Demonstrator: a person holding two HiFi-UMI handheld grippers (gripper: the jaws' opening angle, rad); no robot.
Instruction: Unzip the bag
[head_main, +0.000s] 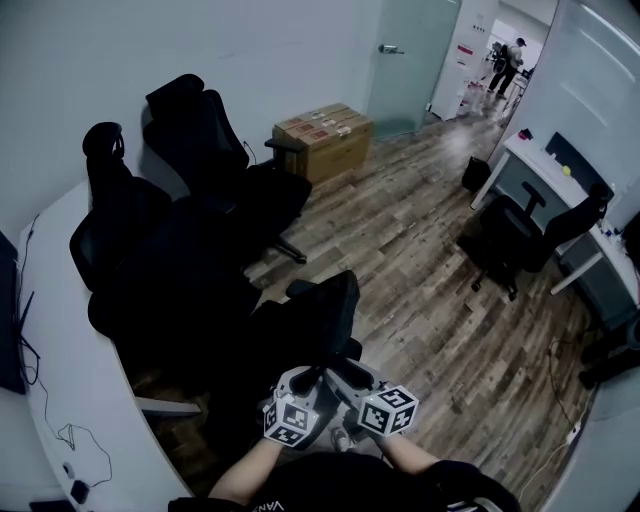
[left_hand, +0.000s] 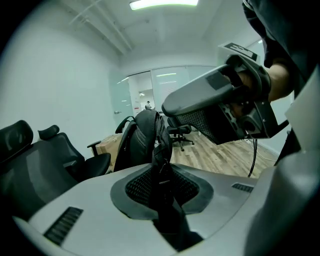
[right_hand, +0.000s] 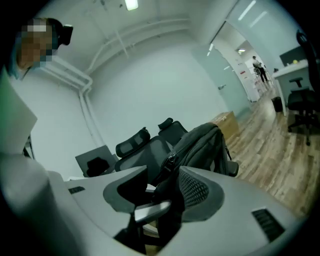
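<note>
A black backpack (head_main: 315, 305) stands upright on an office chair just ahead of both grippers. My left gripper (head_main: 305, 382) is shut on a narrow black strap of the bag (left_hand: 161, 150), which runs up from between its pads (left_hand: 140, 187). The backpack's body (left_hand: 142, 140) rises behind that strap. My right gripper (head_main: 347, 376) sits close beside the left, and its grey body (left_hand: 215, 95) crosses the left gripper view. In the right gripper view the jaws (right_hand: 162, 192) hold a thick fold of the bag (right_hand: 205, 142), just below a metal zip pull (right_hand: 171, 160).
Black office chairs (head_main: 205, 135) crowd the left by a curved white desk (head_main: 60, 380). Cardboard boxes (head_main: 322, 140) sit by the far wall. Another desk (head_main: 560, 180) and chair (head_main: 520, 235) stand at the right. A person (head_main: 510, 65) is far off in the corridor.
</note>
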